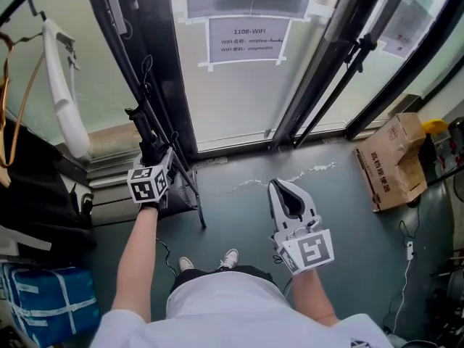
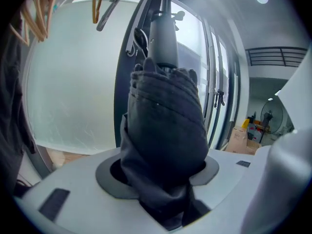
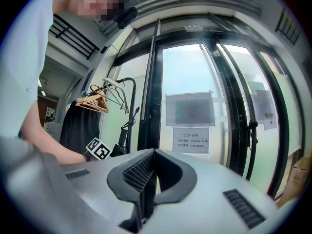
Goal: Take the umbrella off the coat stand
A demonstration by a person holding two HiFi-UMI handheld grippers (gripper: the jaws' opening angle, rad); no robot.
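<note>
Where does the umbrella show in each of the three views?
Head view: umbrella left of centre, gripped by the left gripper.
Left gripper view: umbrella fills the centre, between the jaws.
Right gripper view: umbrella small, left of centre.
Shared landmark: cardboard box, at right in all three.

Bright daylight through the glass doors (image 1: 239, 85) — gripper views bulge, edges darkly vignetted.

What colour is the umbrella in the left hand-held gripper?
The umbrella is black to very dark grey, plain fabric with no pattern. It shows best in the left gripper view.
</note>
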